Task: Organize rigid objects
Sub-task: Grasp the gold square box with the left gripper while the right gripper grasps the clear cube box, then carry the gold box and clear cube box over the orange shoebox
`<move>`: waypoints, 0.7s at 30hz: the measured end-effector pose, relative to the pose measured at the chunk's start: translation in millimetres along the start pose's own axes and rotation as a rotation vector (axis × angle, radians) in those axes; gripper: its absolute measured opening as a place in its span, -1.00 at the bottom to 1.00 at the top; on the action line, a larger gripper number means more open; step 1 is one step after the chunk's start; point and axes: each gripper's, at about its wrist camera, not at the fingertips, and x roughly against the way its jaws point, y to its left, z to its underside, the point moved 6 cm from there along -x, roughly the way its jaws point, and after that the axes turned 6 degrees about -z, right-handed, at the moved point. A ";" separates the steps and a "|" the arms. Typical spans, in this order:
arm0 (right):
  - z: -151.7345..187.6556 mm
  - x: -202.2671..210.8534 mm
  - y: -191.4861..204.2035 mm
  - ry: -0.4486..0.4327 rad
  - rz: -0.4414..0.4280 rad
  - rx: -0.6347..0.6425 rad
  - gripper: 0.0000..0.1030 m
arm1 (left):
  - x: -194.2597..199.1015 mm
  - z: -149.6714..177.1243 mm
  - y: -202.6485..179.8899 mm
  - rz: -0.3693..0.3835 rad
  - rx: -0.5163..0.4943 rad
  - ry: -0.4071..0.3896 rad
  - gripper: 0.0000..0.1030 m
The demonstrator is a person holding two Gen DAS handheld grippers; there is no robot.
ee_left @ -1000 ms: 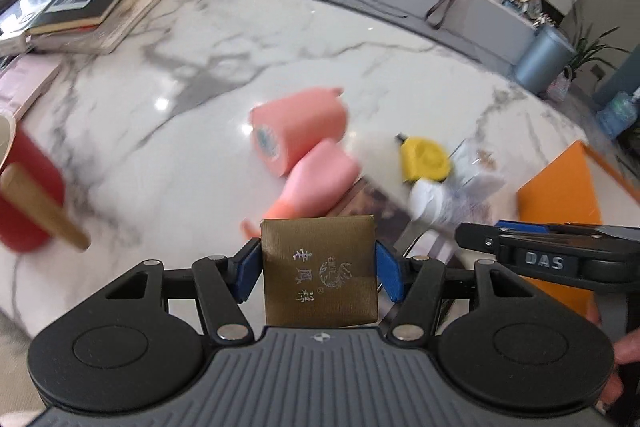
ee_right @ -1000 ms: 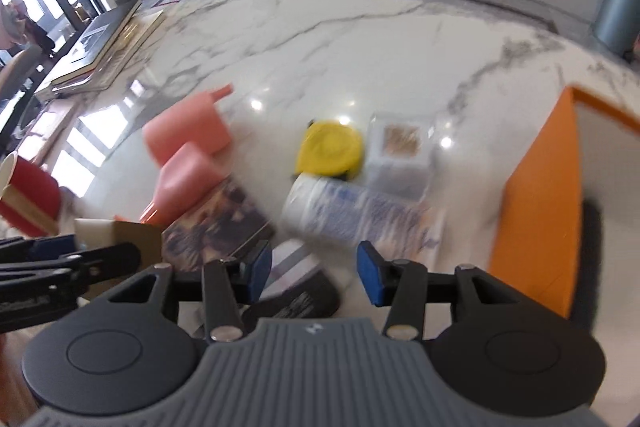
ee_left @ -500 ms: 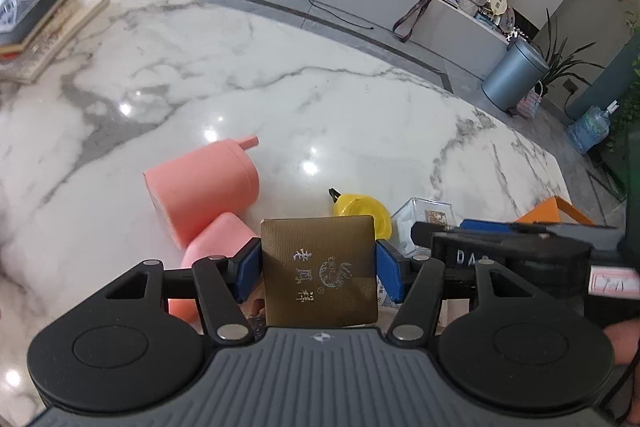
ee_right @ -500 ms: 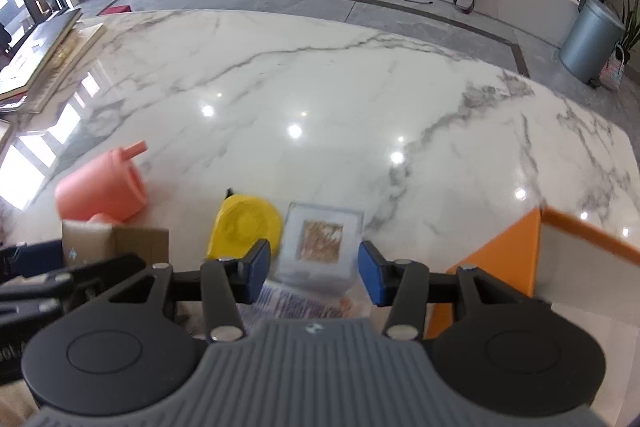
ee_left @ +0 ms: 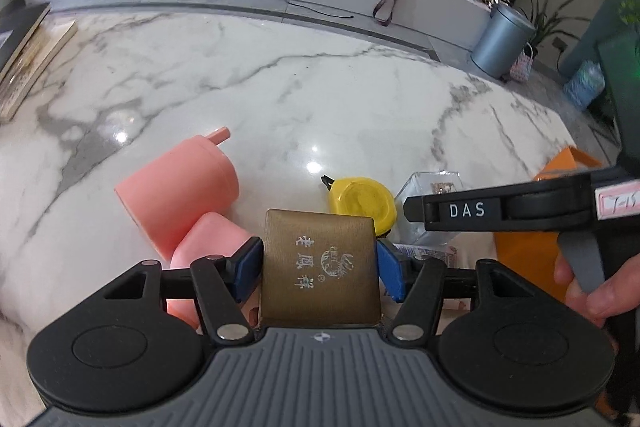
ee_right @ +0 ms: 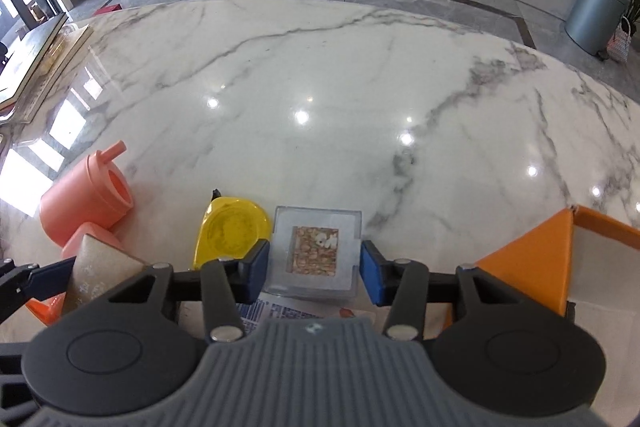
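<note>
My left gripper [ee_left: 319, 257] is shut on a gold-brown square box [ee_left: 320, 267] with printed characters, held above the marble table [ee_left: 320, 87]. Beyond it lie a pink cup [ee_left: 180, 187] on its side, a second pink piece [ee_left: 212, 243] and a yellow tape measure [ee_left: 362, 201]. My right gripper [ee_right: 314, 261] hangs over a clear plastic box [ee_right: 316, 251] that rests on the table and shows between its blue pads. The jaws are closing, and I see no pad pressing on it. The gold-brown box [ee_right: 96, 267] shows at the left of the right wrist view.
An orange bin [ee_right: 532, 267] with a pale inside stands at the right. A white bottle with a blue label [ee_right: 280, 309] lies under the right gripper. Books [ee_left: 28, 59] are stacked at the table's far left. A hand [ee_left: 592, 291] holds the right gripper's handle.
Both grippers have shifted across the table. The red cup has left the left wrist view. The clear box, earlier ahead of the right fingers, now lies between them.
</note>
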 end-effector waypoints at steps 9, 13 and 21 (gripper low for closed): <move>2.8 51.6 3.1 -0.118 -0.003 0.023 -0.07 | 1.6 3.9 -5.6 -0.028 -0.062 -0.039 0.33; 8.2 84.8 -0.7 -0.181 -0.027 -0.001 -0.07 | 15.4 -0.5 -1.9 0.018 0.001 -0.055 0.33; 30.9 164.3 -33.4 -0.324 -0.045 -0.091 -0.07 | 70.4 -4.7 -37.6 0.155 0.009 -0.094 0.33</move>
